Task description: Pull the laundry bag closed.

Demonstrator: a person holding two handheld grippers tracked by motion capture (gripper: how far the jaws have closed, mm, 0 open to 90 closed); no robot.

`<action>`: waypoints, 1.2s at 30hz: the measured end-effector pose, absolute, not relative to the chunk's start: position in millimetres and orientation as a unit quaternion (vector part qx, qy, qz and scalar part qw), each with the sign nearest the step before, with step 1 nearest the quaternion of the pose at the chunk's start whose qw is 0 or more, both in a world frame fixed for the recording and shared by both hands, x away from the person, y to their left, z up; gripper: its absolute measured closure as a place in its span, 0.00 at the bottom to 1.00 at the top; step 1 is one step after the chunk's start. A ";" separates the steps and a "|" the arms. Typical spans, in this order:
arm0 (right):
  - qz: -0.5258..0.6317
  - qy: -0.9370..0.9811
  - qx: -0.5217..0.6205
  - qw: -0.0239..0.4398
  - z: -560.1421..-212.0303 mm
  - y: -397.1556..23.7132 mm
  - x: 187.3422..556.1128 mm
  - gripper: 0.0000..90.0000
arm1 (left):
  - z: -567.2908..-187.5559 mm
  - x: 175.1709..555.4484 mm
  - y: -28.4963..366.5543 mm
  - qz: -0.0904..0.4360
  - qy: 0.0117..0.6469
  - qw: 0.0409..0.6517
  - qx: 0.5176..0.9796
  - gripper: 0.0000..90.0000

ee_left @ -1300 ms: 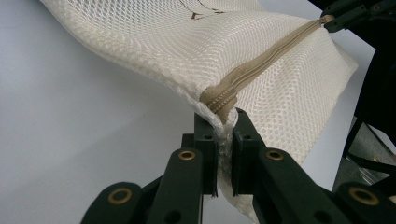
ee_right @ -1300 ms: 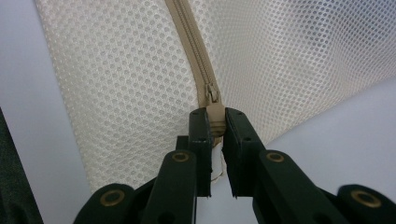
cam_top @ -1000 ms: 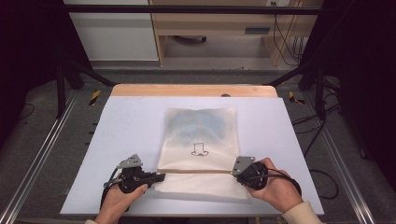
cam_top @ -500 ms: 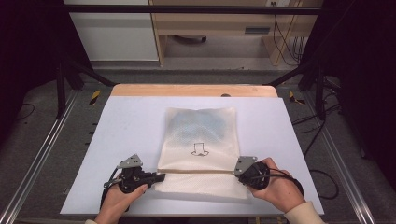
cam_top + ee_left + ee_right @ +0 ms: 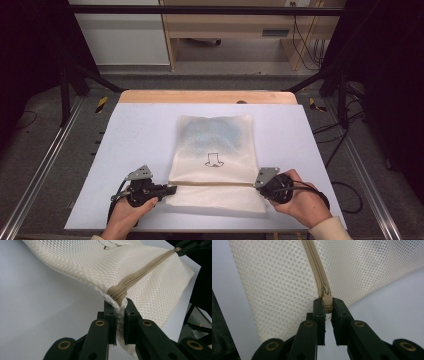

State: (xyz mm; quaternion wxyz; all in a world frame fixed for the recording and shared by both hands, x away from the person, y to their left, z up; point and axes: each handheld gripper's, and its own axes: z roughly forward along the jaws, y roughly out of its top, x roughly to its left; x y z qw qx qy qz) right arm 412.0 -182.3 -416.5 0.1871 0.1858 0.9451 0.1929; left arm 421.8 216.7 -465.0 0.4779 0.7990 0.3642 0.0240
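A cream mesh bag (image 5: 215, 150) with bluish contents and a small printed mark lies flat in the middle of the table. A tan zipper (image 5: 210, 184) runs across its near part. My left gripper (image 5: 170, 190) is shut on the bag's left corner, at the zipper's end (image 5: 117, 293). My right gripper (image 5: 258, 186) is shut on the zipper pull (image 5: 327, 302) at the right end of the zipper. In the left gripper view the zipper (image 5: 147, 267) stretches away to the right gripper (image 5: 186, 247). In the right gripper view the zipper teeth (image 5: 313, 262) look closed.
The pale blue table top (image 5: 135, 145) has free room left and right of the bag. A wooden strip (image 5: 205, 96) edges its far side. Metal frame rails (image 5: 45, 165) flank the table, and cables lie on the floor at right (image 5: 345, 145).
The right hand and its gripper have shifted slightly right with the zipper pull. The left gripper holds still.
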 end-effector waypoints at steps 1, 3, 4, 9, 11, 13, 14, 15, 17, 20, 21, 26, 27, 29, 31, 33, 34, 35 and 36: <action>0.192 0.946 0.182 0.187 -416.2 -182.9 412.2 0.91 | -465.0 421.8 216.7 0.025 0.364 0.477 0.799 0.93; 0.192 0.946 0.183 0.188 -416.7 -183.0 411.9 0.91 | -465.0 421.9 217.0 0.024 0.364 0.478 0.799 0.93; 0.192 0.946 0.183 0.188 -416.9 -183.1 411.8 0.91 | -465.0 421.9 216.9 0.024 0.364 0.477 0.800 0.93; 0.191 0.946 0.182 0.186 -417.6 -183.7 411.8 0.91 | -465.1 421.7 216.7 0.024 0.364 0.477 0.800 0.93; 0.190 0.947 0.182 0.184 -418.0 -184.3 411.4 0.91 | -465.1 421.7 216.7 0.025 0.364 0.476 0.800 0.93; 0.187 0.948 0.178 0.186 -418.7 -185.0 411.7 0.91 | -465.4 421.7 216.6 0.024 0.364 0.477 0.800 0.93; 0.187 0.948 0.178 0.185 -419.0 -185.5 411.7 0.91 | -465.4 421.7 216.4 0.023 0.363 0.477 0.800 0.93; 0.188 0.948 0.179 0.184 -419.7 -185.6 411.4 0.91 | -465.6 421.7 216.1 0.023 0.363 0.476 0.801 0.93; 0.187 0.948 0.181 0.182 -421.0 -185.6 411.0 0.91 | -465.7 421.5 215.9 0.024 0.363 0.475 0.801 0.93; 0.184 0.949 0.178 0.182 -422.1 -186.5 411.0 0.91 | -465.5 421.3 216.3 0.025 0.363 0.474 0.802 0.93; 0.184 0.949 0.179 0.182 -422.7 -186.9 410.8 0.91 | -465.6 421.4 216.5 0.024 0.364 0.474 0.801 0.93; 0.188 0.947 0.188 0.178 -425.9 -190.6 409.0 0.91 | -466.3 421.0 215.1 0.025 0.363 0.471 0.804 0.93; 0.185 0.948 0.187 0.181 -426.3 -191.5 409.2 0.91 | -466.5 421.0 215.0 0.025 0.362 0.471 0.804 0.93; 0.187 0.947 0.190 0.179 -426.8 -193.2 409.0 0.91 | -466.8 421.1 214.9 0.025 0.363 0.471 0.803 0.93; 0.184 0.948 0.189 0.181 -427.7 -195.1 409.0 0.91 | -467.1 421.3 214.8 0.024 0.363 0.473 0.803 0.93; 0.188 0.946 0.195 0.179 -428.7 -196.5 408.8 0.91 | -467.2 421.1 213.6 0.023 0.360 0.473 0.804 0.93; 0.186 0.946 0.196 0.179 -429.0 -197.2 409.0 0.91 | -467.1 420.8 212.7 0.024 0.359 0.473 0.804 0.93; 0.187 0.946 0.197 0.178 -429.6 -197.8 409.1 0.91 | -466.9 420.6 212.2 0.024 0.358 0.473 0.805 0.93; 0.187 0.945 0.201 0.179 -430.0 -198.0 408.8 0.91 | -466.8 420.6 212.1 0.025 0.358 0.474 0.804 0.93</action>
